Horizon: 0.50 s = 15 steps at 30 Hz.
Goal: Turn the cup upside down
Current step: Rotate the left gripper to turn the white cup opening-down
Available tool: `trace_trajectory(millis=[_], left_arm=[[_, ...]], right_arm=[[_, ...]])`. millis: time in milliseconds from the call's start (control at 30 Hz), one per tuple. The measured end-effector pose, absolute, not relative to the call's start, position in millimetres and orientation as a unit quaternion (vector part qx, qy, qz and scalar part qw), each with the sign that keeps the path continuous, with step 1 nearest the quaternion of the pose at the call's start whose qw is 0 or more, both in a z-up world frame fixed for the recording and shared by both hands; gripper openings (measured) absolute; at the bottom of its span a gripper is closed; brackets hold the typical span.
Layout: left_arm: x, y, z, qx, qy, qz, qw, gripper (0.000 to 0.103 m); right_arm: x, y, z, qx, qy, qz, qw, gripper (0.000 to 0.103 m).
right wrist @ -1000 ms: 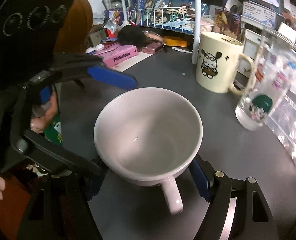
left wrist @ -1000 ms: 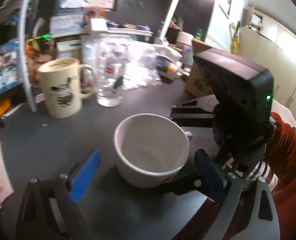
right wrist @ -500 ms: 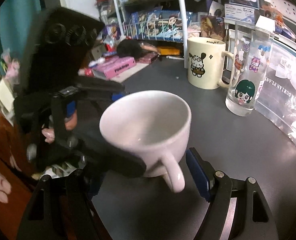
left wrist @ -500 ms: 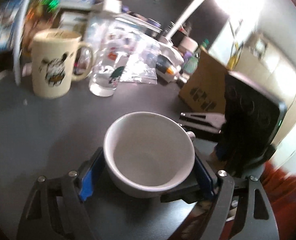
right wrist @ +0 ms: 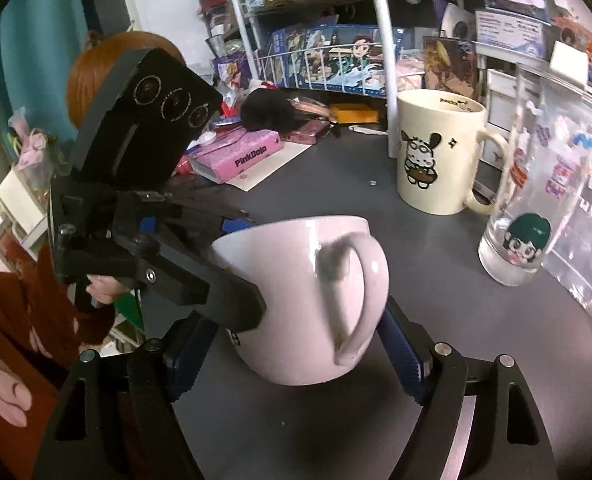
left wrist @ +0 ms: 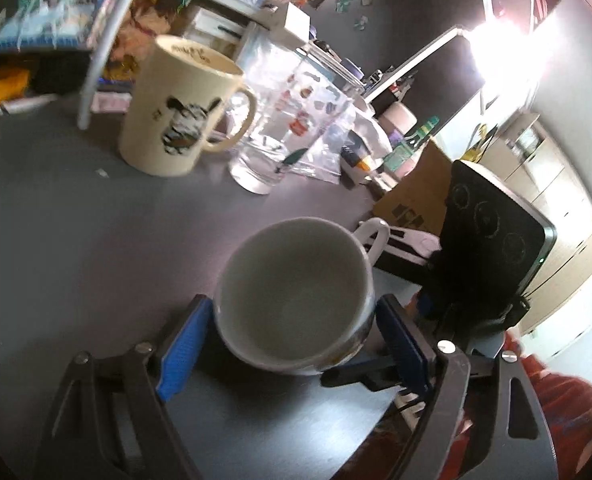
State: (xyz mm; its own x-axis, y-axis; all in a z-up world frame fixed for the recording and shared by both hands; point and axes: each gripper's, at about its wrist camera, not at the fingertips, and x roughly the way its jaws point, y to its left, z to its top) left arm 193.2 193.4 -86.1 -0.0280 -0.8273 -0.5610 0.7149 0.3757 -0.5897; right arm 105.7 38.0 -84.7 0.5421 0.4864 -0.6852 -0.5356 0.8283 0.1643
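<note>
A white cup (left wrist: 296, 292) with a handle is held off the dark grey table, tipped toward the left. My left gripper (left wrist: 291, 332) is shut on the white cup, its blue pads pressed on both sides. In the right wrist view the cup (right wrist: 308, 304) shows side-on with its handle facing the camera, and the left gripper's black finger crosses its left side. My right gripper (right wrist: 296, 356) sits under and around the cup with its blue pads spread a little wider than the cup's base, apparently not touching it.
A cream cartoon mug (right wrist: 436, 156) and a tall printed glass (right wrist: 532, 204) stand behind the cup on the table (right wrist: 336, 420). A pink box (right wrist: 235, 156), wire rack (right wrist: 380, 32) and clutter fill the back. A cardboard box (left wrist: 416, 196) stands right.
My left gripper closed on the cup, lifted it off the table and tilted it. The cup turned from mouth-up toward its side in the right wrist view.
</note>
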Motion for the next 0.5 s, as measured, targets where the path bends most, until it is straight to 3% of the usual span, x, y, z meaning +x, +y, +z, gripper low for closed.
trace_trajectory(millis=[100,233,500], left_arm=[[196.1,206.4,-69.2,-0.022,0.420,-0.533,0.734,0.092],[196.7,208.3,-40.9,0.051,0.368,-0.542,0.754,0.092],[174.8,144.3,-21.4,0.247,0.308,-0.626,0.673,0.092]], right_arm=[[107.6,43.8,-84.8,-0.048,0.380,0.295,0.875,0.075],[110.0,46.0,-85.4,-0.054,0.379,0.303,0.873,0.075],[110.7,45.8,-85.5,-0.065,0.378,0.317,0.867,0.075]])
